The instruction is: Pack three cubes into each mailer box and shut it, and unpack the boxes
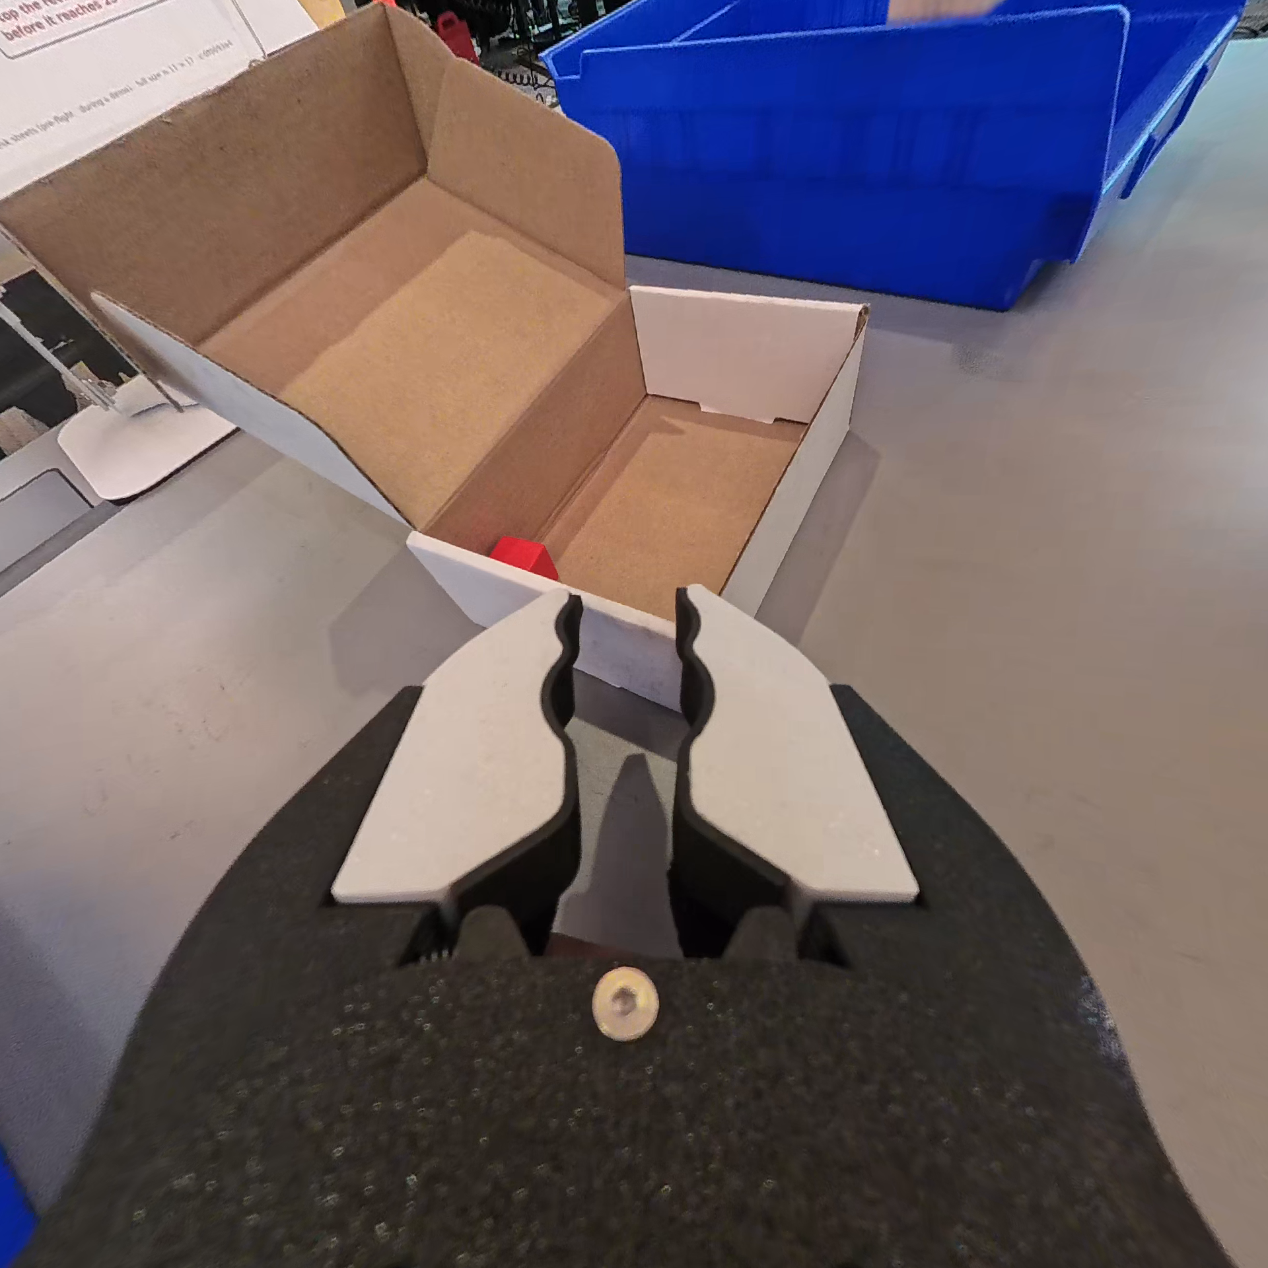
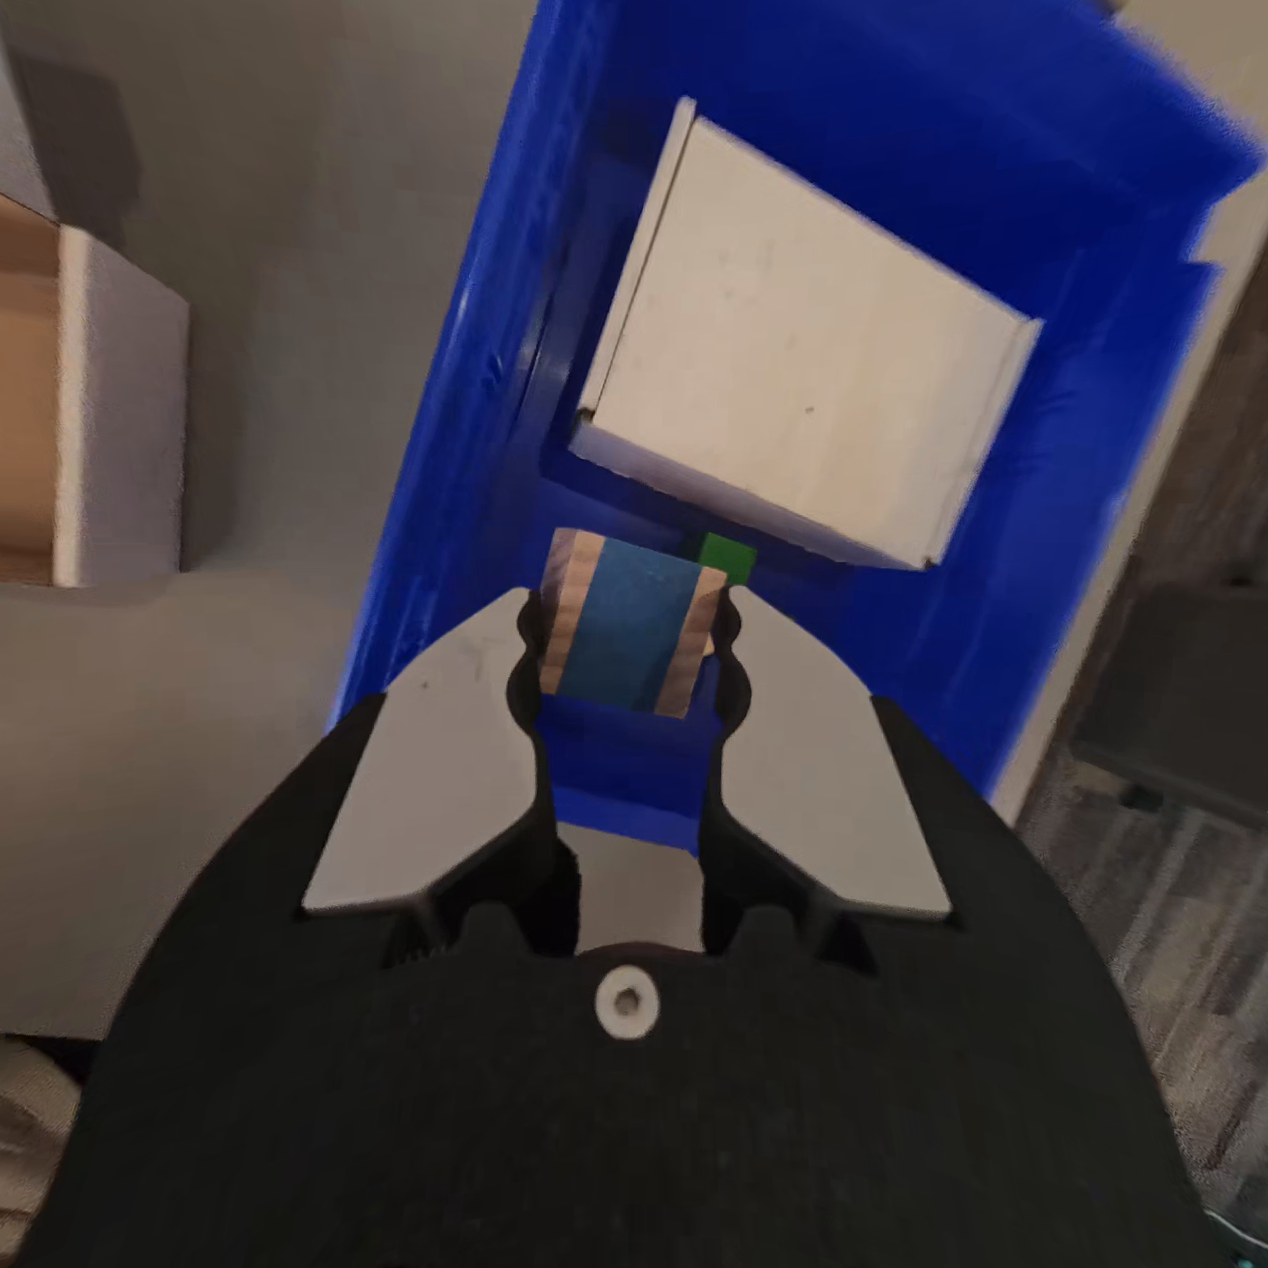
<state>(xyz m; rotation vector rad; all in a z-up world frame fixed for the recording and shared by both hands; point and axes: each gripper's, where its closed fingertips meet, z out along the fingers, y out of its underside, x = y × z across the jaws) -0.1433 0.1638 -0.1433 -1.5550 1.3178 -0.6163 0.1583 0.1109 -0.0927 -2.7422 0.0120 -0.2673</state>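
An open white mailer box (image 1: 741, 357) with a brown inside lies on the grey table, its lid tilted back to the left. A red cube (image 1: 525, 552) sits in its near left corner. My left gripper (image 1: 628, 607) is open by a narrow gap and empty, with its tips over the box's near wall. My right gripper (image 2: 628, 617) is shut on a wooden cube with a blue face (image 2: 628, 631) and holds it over the blue bin (image 2: 466, 446). In the bin lie a closed white mailer box (image 2: 789, 370) and a green cube (image 2: 727, 556), which is partly hidden.
The blue bin (image 1: 858, 171) stands behind and right of the open box. The open box shows at the left edge of the right wrist view (image 2: 116, 412). A printed paper sheet (image 1: 123, 75) and a white stand base (image 1: 137, 446) are at the left. Dark floor (image 2: 1153, 892) lies past the table's right edge. Tip to tip, the grippers are about 30 cm apart.
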